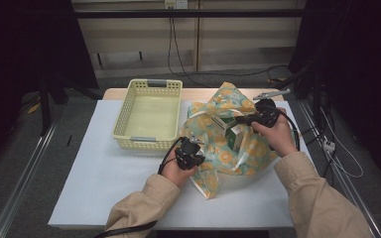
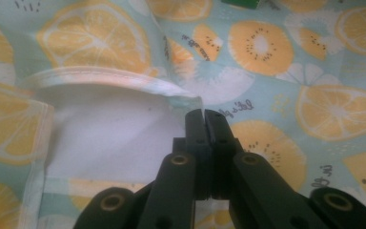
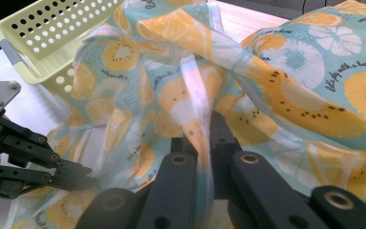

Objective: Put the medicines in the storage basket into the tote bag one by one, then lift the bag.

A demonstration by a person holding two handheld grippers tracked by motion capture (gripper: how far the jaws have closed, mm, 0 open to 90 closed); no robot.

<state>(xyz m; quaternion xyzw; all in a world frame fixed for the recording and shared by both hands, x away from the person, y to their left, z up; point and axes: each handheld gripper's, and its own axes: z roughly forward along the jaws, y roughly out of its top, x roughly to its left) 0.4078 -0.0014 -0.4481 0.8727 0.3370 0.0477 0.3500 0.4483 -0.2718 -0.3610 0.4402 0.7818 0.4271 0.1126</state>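
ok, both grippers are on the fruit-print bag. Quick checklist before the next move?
1. Left gripper shut on the bag: ok, jaws closed on the hem at the opening.
2. Right gripper shut on the bag: ok, a see-through strip of it runs between the closed jaws.
3. Bag mouth held open: cannot tell; in the high view a green and white box shows at the gap.
4. Basket within reach, left of the bag: ok, nothing seen inside.
5. Box free of the fabric: cannot tell.
6. Bag resting on the table: ok.
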